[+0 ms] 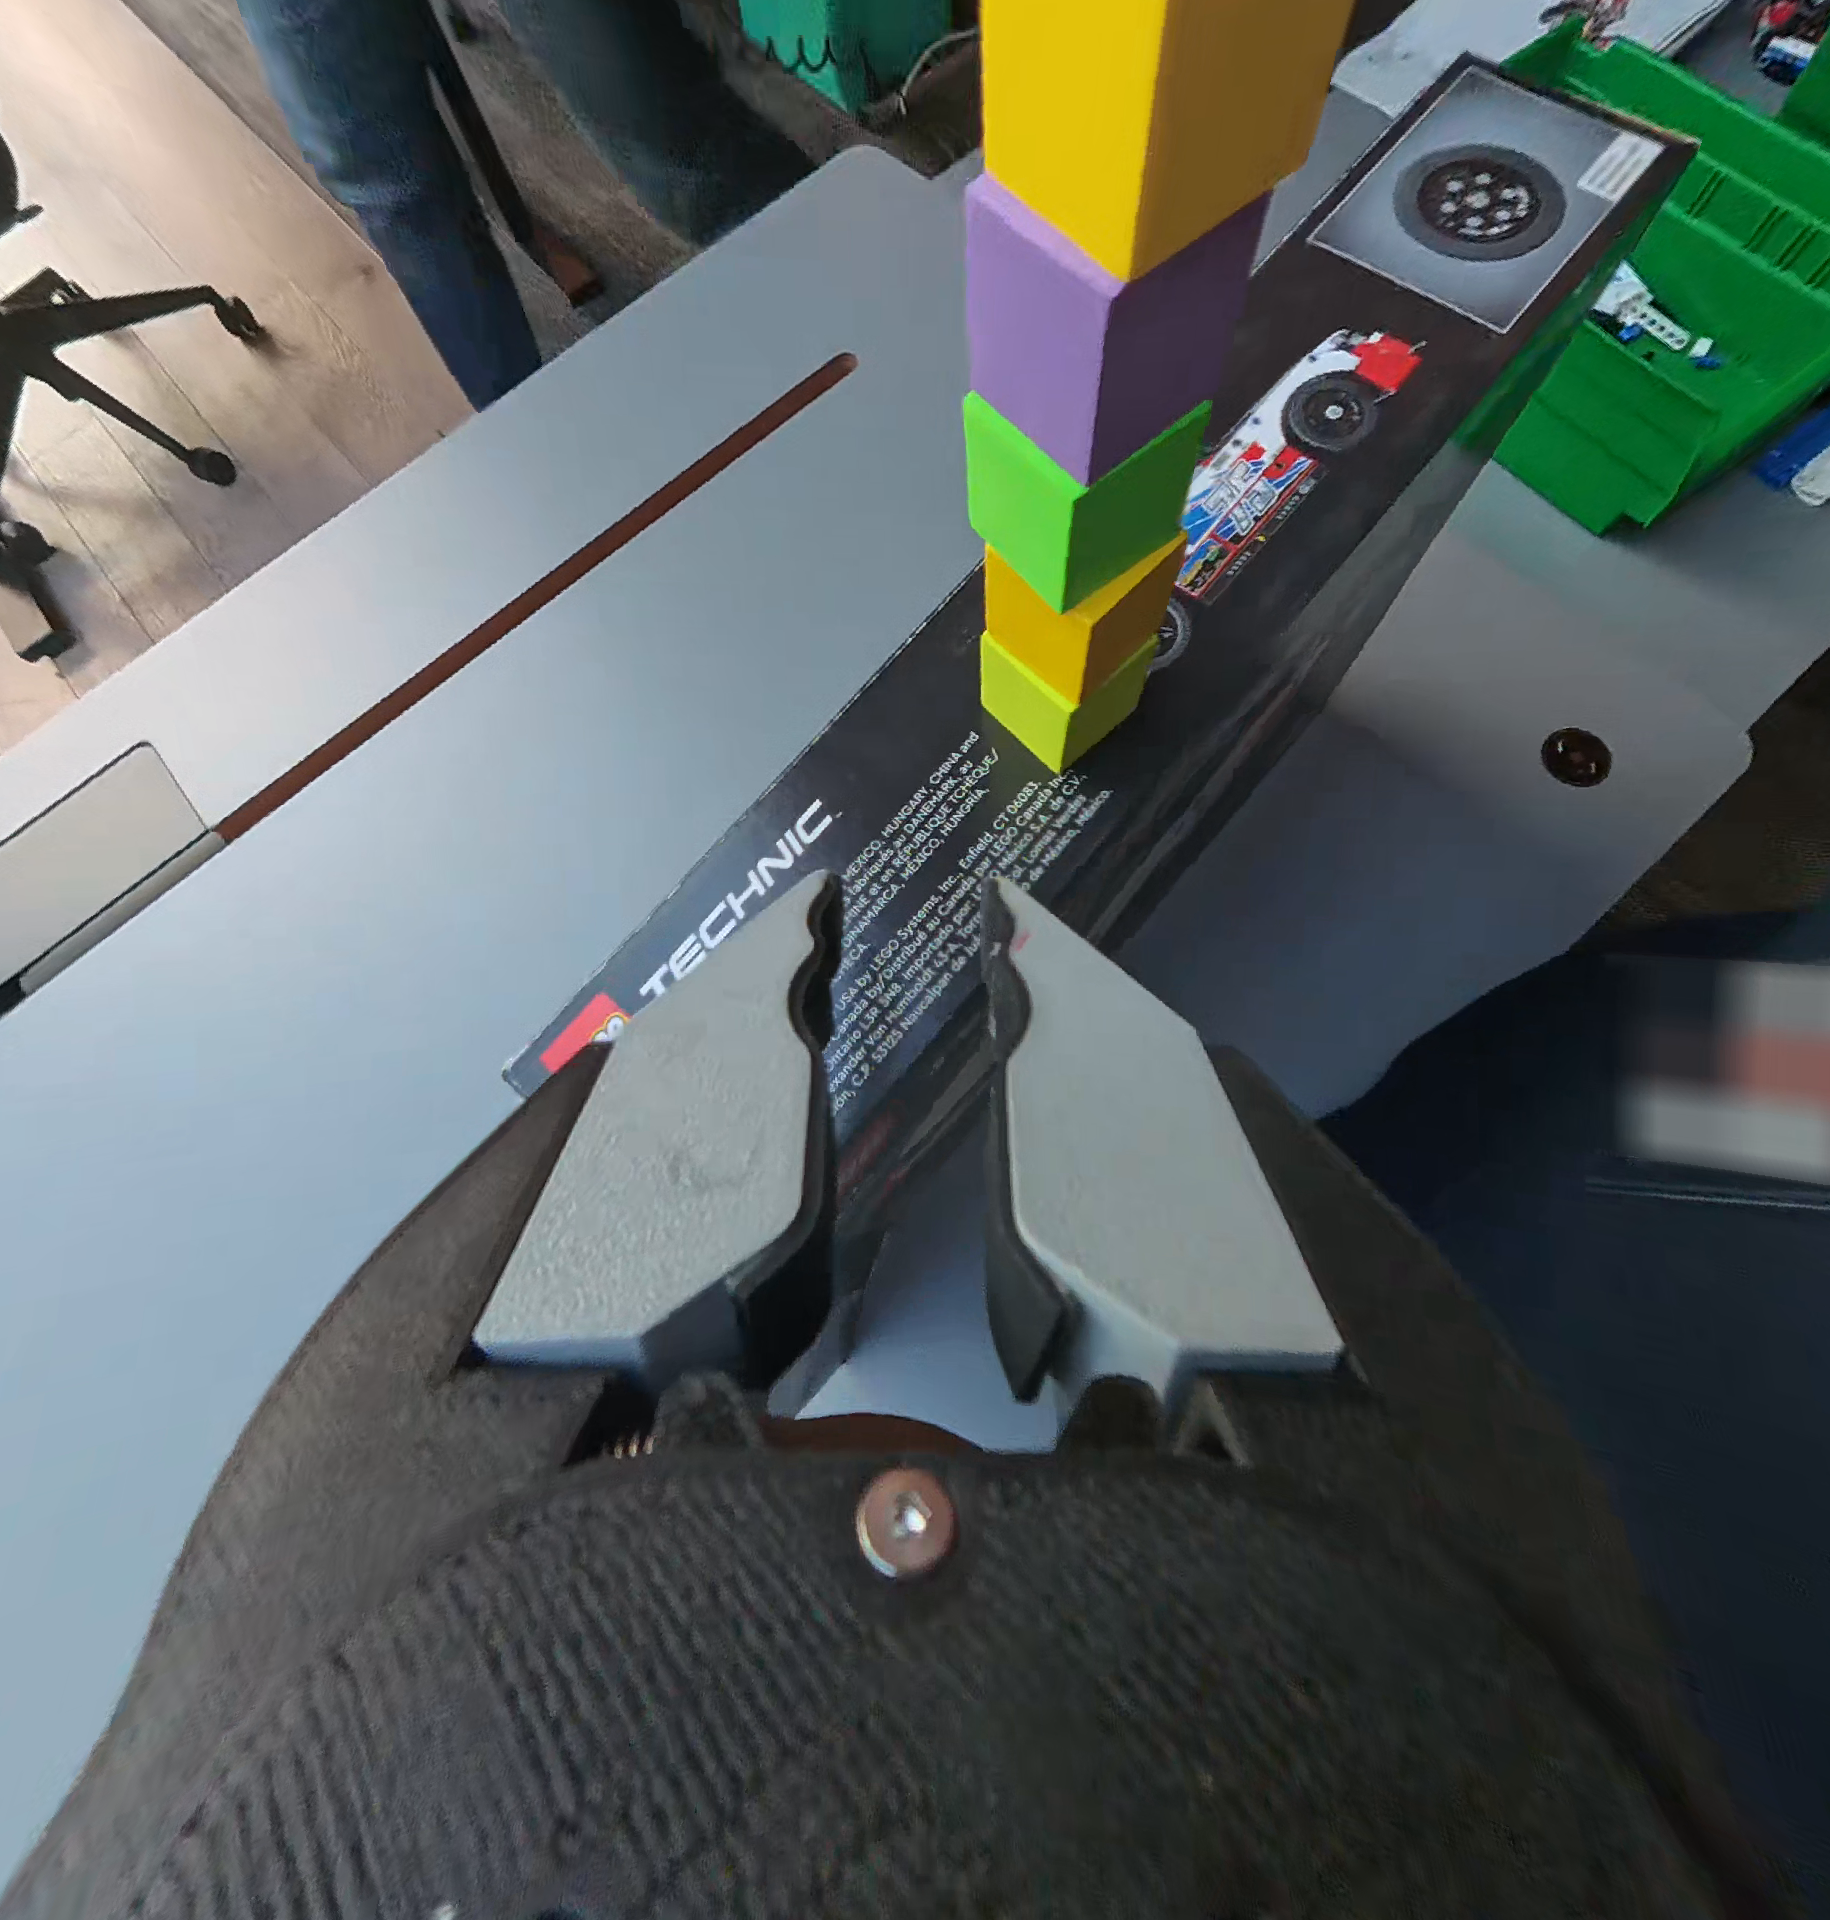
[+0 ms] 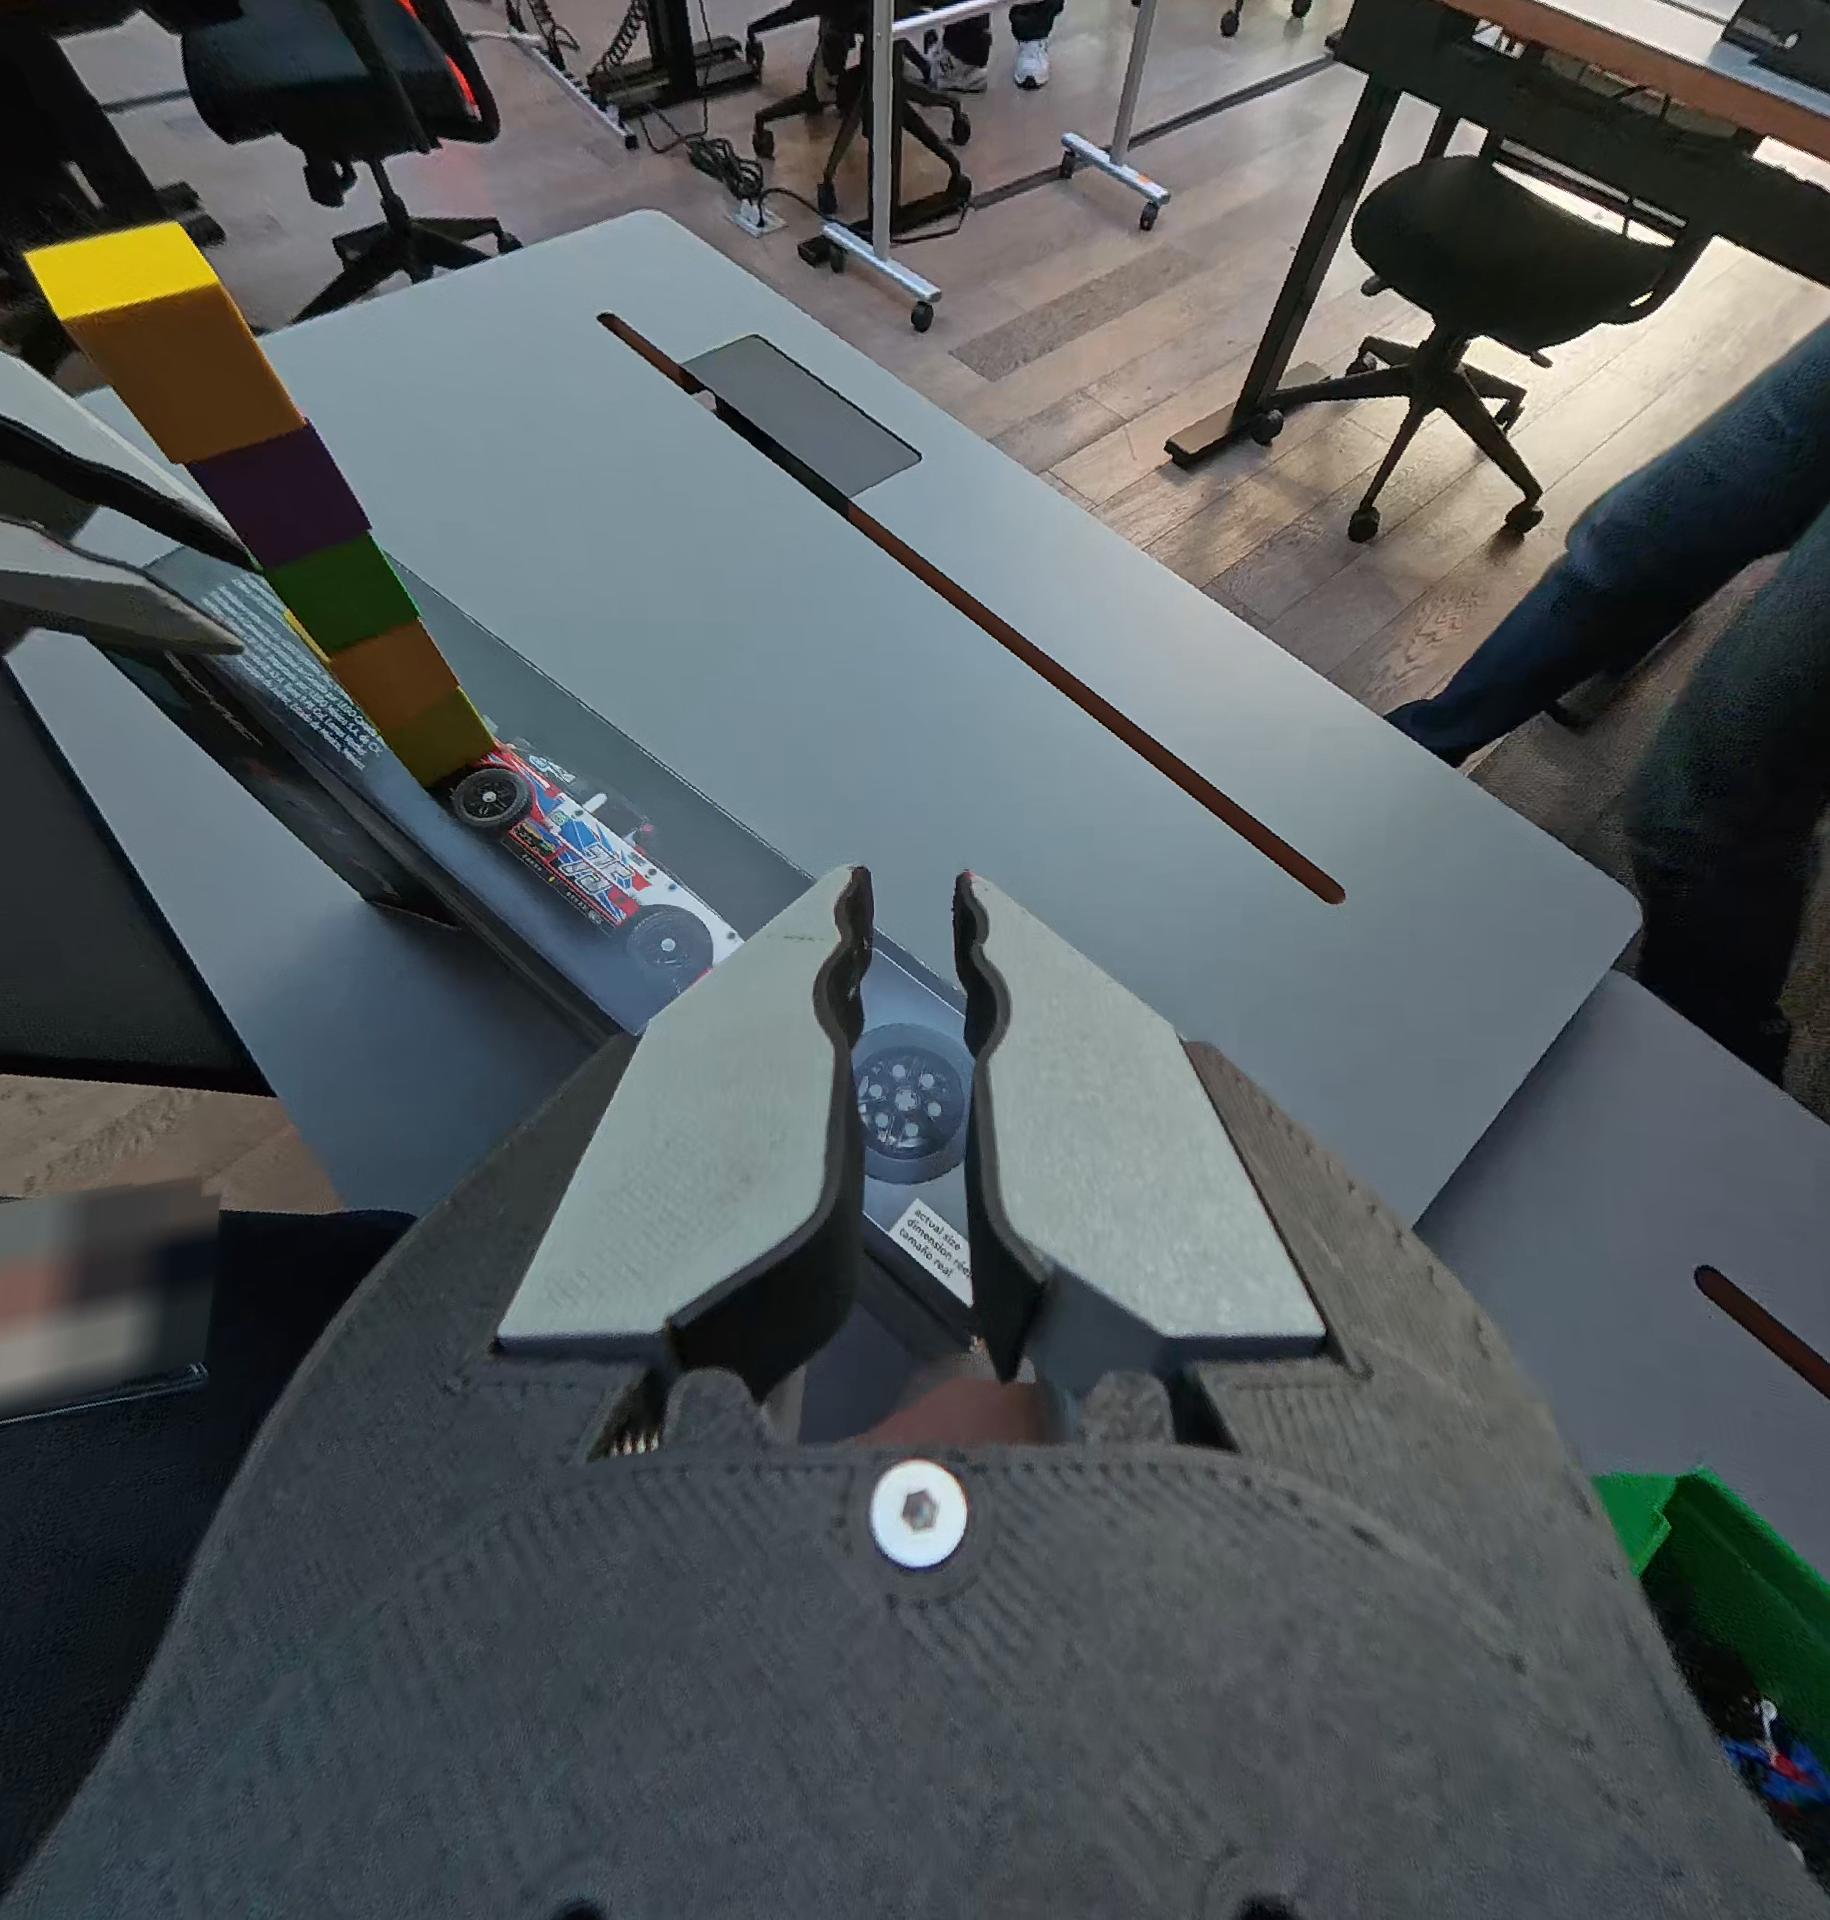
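Note:
A tall tower of coloured cubes [image 1: 1087, 416] stands on a long dark toy box [image 1: 890, 914] that lies on the grey table [image 1: 371, 727]. From the bottom the cubes are lime, orange, green, purple and yellow. My left gripper [image 1: 916, 894] is open and empty, above the near end of the box, short of the tower. My right gripper [image 2: 911, 883] is open and empty, above the other end of the box [image 2: 599, 862]. The tower [image 2: 298, 540] stands far left in the right wrist view, with the left gripper's fingers [image 2: 111, 613] beside it.
Green bins [image 1: 1669, 343] with small parts stand to the right of the box; one corner [image 2: 1763, 1579] shows in the right wrist view. A slot [image 1: 537, 592] runs along the table. Office chairs [image 2: 1462, 301] and a person's legs [image 2: 1659, 561] are beyond the table's edge.

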`<state>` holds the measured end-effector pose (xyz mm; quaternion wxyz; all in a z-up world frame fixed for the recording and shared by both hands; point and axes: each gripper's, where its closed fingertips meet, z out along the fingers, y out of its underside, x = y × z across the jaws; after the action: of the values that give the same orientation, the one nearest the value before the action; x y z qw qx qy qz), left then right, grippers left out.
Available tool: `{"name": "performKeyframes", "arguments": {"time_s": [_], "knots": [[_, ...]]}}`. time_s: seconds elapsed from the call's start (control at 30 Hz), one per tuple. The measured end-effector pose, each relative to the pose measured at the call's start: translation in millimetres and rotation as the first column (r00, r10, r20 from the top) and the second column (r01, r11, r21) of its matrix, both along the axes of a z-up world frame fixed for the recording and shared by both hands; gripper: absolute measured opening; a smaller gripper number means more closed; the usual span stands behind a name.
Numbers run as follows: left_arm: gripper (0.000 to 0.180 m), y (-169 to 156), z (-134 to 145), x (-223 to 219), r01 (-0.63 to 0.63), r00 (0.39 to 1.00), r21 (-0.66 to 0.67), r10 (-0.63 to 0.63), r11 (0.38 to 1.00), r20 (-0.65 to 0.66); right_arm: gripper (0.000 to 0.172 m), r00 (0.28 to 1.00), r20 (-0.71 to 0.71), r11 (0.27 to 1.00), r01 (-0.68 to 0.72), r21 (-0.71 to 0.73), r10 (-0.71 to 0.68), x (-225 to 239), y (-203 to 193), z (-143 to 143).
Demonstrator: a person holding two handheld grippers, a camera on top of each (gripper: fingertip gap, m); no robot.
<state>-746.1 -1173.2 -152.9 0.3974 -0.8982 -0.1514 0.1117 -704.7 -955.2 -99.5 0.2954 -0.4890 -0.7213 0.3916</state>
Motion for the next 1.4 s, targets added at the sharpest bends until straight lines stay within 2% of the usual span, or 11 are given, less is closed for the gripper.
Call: {"name": "performKeyframes", "arguments": {"time_s": [0.27,0.4,0.9,1.2,1.3,1.4], "knots": [[0.011,19.5,-17.9,-13.0,-0.043,0.998,-0.034,0.045,0.999,0.054,0.013,0.994,0.091,0.998,0.063,0.006,-0.063,30.6,21.0,-31.8],[0.008,30.3,-20.7,-7.4,-0.019,0.997,-0.034,0.022,0.999,0.078,0.013,0.984,0.138,0.994,0.111,-0.009,-0.109,47.3,33.8,-48.1],[0.008,61.2,-20.9,2.3,0.06,0.994,-0.054,-0.055,0.997,0.09,0.014,0.974,0.152,0.985,0.173,-0.018,-0.169,63.7,57.3,-55.9],[0.008,119.1,-19.8,16.0,0.183,0.981,-0.077,-0.177,0.98,0.084,0.014,0.964,0.168,0.975,0.216,-0.044,-0.206,78.9,76.2,-67.4],[0.005,155.7,-4.3,28.8,0.267,0.962,-0.024,-0.264,0.964,0.075,0.014,0.959,0.169,0.969,0.24,-0.051,-0.229,86.6,88.0,-69.9],[0.003,193.5,43.5,35.9,0.303,0.95,0.154,-0.312,0.94,0.032,0.014,0.951,0.178,0.96,0.268,-0.077,-0.251,93.4,100.4,-73.9]]}}
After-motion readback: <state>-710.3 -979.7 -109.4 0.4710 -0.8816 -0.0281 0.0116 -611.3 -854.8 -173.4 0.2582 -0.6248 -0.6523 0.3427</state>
